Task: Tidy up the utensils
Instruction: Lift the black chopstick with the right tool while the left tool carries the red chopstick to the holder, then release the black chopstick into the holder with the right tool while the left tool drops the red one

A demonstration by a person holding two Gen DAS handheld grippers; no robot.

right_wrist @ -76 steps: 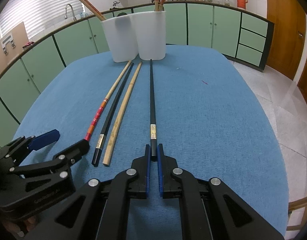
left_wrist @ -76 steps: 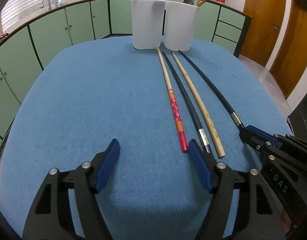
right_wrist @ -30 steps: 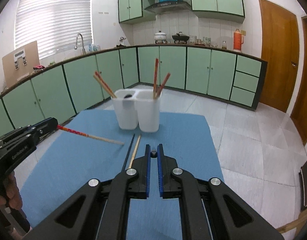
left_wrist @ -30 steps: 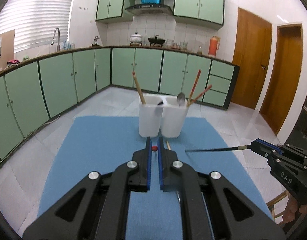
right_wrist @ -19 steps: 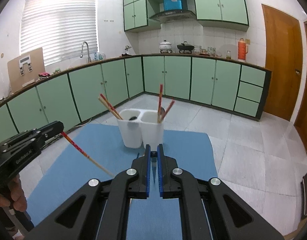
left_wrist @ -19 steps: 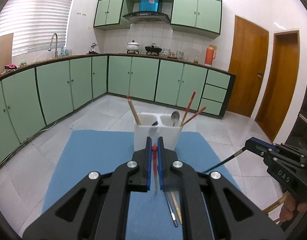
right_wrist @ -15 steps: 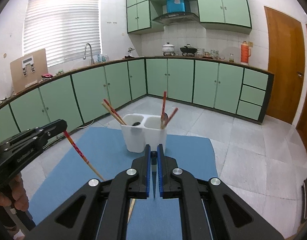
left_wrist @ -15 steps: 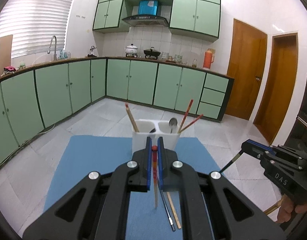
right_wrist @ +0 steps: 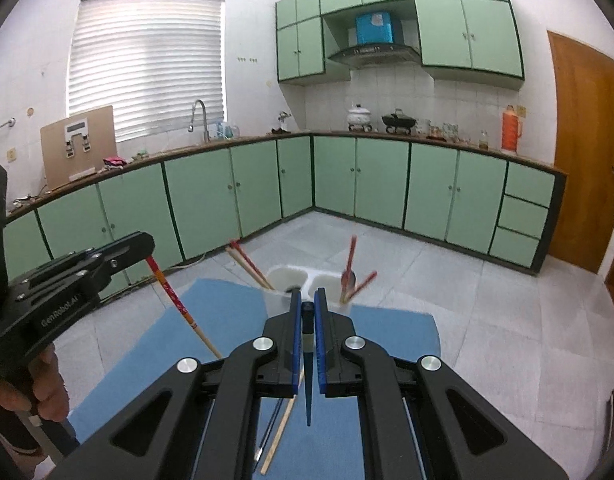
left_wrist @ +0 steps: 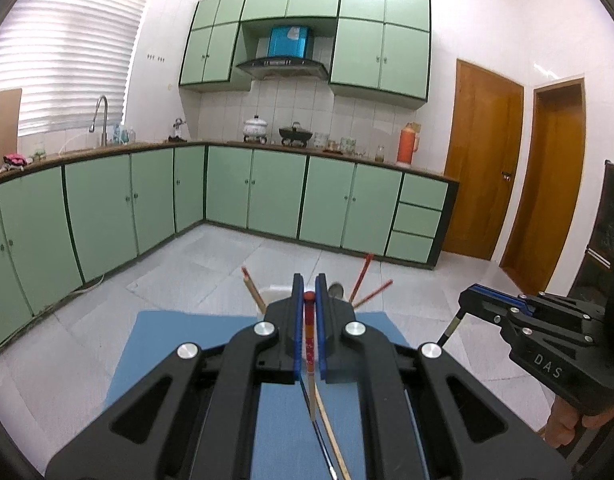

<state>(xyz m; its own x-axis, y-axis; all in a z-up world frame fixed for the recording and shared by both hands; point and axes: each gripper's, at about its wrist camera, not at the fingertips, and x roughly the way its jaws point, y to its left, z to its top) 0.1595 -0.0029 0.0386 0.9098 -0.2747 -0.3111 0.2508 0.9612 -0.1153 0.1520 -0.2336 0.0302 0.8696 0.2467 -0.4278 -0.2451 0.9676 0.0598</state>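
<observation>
Both chopsticks hang tip-down — red chopstick [left_wrist: 308, 344], black chopstick [right_wrist: 308, 364].

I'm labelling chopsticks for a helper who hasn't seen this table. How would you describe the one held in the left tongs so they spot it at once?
Start at the blue mat with the white twin-cup holder at its far end. Above its near left side, the left tongs hold a chopstick slanting down towards the mat. It alone has a red patterned upper part over a pale wooden tip; the right tongs hold a black one.

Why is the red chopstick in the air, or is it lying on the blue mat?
In the air. The left gripper is shut on the red chopstick, which hangs slanting above the blue mat, its tip pointing down.
</observation>
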